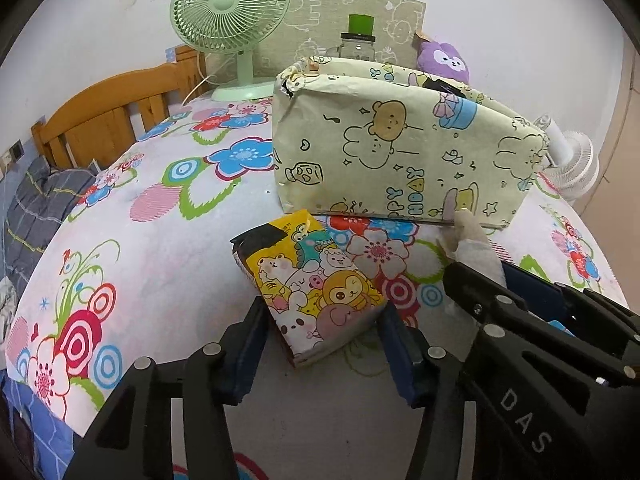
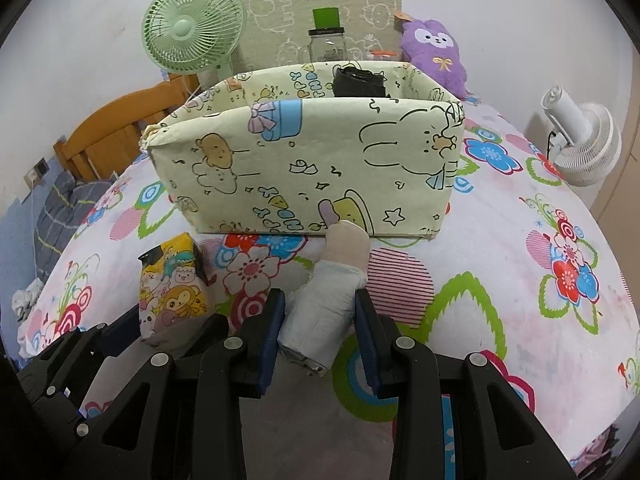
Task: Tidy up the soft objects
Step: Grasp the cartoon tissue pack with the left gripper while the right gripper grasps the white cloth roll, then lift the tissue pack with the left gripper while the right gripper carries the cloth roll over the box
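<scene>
A yellow packet (image 1: 316,284) printed with cartoon animals stands tilted on the floral bedsheet (image 1: 160,240). My left gripper (image 1: 322,310) is shut on its lower sides, one blue pad against each side. A cream paper-covered box (image 1: 400,152) with cartoon prints sits just beyond it, open at the top. My right gripper (image 2: 320,296) is shut on a pale blue-white soft roll (image 2: 320,316) whose beige end (image 2: 346,244) touches the box front (image 2: 304,168). The packet (image 2: 172,292) lies to that roll's left. A black item (image 2: 358,80) rests inside the box.
Behind the box stand a green fan (image 2: 192,24), a glass jar with a green lid (image 2: 326,40) and a purple plush (image 2: 434,48). A white fan (image 2: 580,148) is at the right, a wooden headboard (image 1: 104,116) and grey plaid bedding (image 1: 36,200) at the left.
</scene>
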`<move>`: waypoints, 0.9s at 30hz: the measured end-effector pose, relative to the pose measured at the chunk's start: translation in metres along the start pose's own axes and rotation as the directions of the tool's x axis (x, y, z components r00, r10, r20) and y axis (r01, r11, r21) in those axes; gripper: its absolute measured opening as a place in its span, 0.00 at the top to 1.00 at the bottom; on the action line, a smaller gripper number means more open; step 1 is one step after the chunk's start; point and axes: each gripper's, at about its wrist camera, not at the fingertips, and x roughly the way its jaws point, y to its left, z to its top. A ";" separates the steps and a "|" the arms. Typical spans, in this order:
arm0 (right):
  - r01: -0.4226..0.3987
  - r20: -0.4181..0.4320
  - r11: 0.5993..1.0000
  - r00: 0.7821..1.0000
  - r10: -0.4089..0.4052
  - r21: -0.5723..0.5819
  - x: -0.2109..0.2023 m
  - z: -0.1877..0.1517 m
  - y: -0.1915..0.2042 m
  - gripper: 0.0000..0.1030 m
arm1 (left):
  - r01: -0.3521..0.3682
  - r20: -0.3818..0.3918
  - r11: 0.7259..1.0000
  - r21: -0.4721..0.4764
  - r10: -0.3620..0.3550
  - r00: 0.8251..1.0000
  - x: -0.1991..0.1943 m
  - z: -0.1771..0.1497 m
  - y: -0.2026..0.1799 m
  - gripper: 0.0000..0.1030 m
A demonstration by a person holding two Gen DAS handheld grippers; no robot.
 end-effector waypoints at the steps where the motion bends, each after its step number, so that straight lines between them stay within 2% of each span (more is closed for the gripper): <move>1: 0.000 0.001 1.000 1.000 0.000 -0.001 -0.001 0.000 0.000 0.63 | 0.005 0.002 1.000 0.001 -0.005 1.000 -0.002 -0.001 -0.001 0.46; 14: 0.009 0.050 1.000 0.999 -0.009 0.000 -0.026 0.000 -0.003 0.63 | 0.023 0.047 1.000 0.008 -0.024 0.999 -0.023 0.002 -0.008 0.46; 27: 0.025 0.122 1.000 0.992 -0.027 0.018 -0.061 0.014 -0.014 0.63 | 0.034 0.116 0.999 0.036 -0.038 0.993 -0.053 0.020 -0.025 0.46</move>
